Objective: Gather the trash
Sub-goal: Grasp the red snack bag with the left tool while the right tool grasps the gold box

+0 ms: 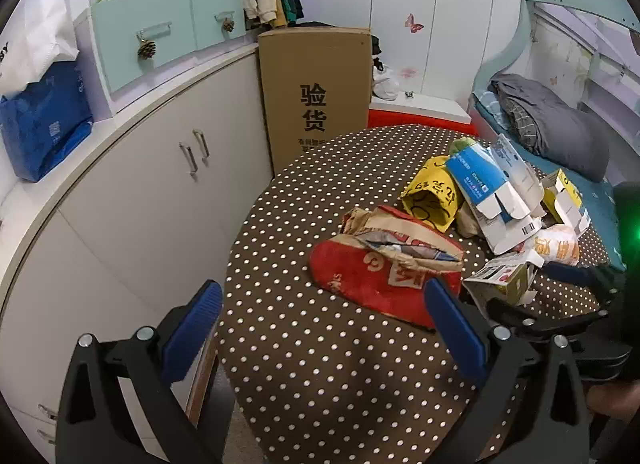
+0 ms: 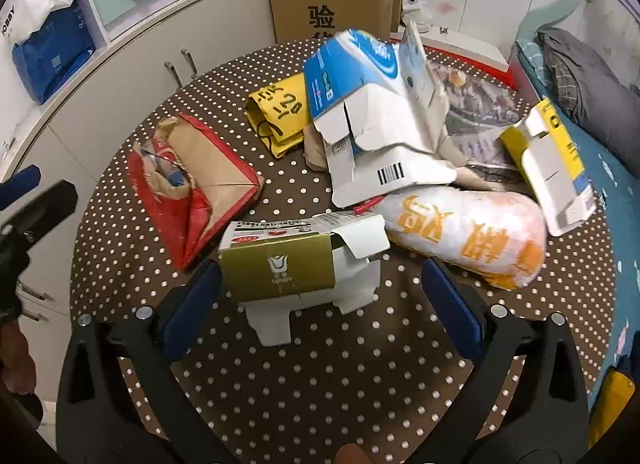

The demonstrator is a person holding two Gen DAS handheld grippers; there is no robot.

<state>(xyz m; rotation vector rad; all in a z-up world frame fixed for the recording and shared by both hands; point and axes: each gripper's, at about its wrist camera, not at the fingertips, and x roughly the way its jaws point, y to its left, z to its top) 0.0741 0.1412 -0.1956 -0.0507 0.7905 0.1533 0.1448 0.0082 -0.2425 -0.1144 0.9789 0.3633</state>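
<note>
Mostly clutter, listed by place:

Table (image 2: 280, 384): round, under a brown cloth with white dots, trash heaped on the far right half, near half bare.

Right gripper (image 2: 320, 296): spread wide, holding nothing, blue pads either side of the gold box but not pressing it.

Gold box (image 2: 280, 272): torn open, white flaps splayed, lying just ahead between the right fingers, nearest piece of trash.

Left gripper (image 1: 324, 324): likewise released and empty, low over the table's left edge, right pad overlapping the red bag in view; contact cannot be told.

Red bag (image 1: 376, 284): crumpled red and brown paper, mouth torn, lying flat left of the gold box, touching it or nearly so.

Yellow bag (image 2: 280, 120): behind the red bag, partly tucked under the blue carton.

Blue carton (image 2: 356, 76): blue and white, flattened, propped on top of the pile with a barcoded white flap hanging down toward the gold box.

White sack (image 2: 468, 232): plump plastic with orange characters, just right of the gold box, crowding the right pad.

Yellow-edged box (image 2: 552, 168): opened flat, at the far right rim, leaning on the pile.

Cardboard box (image 1: 316, 96): tall, upright on the floor beyond the table, printed with black characters.

Cabinet (image 1: 140, 192): white doors along the left, close to the table edge, blue bag (image 1: 44, 120) on its top.

Bed (image 1: 560, 136): right of the table, grey bedding bunched up.
</note>
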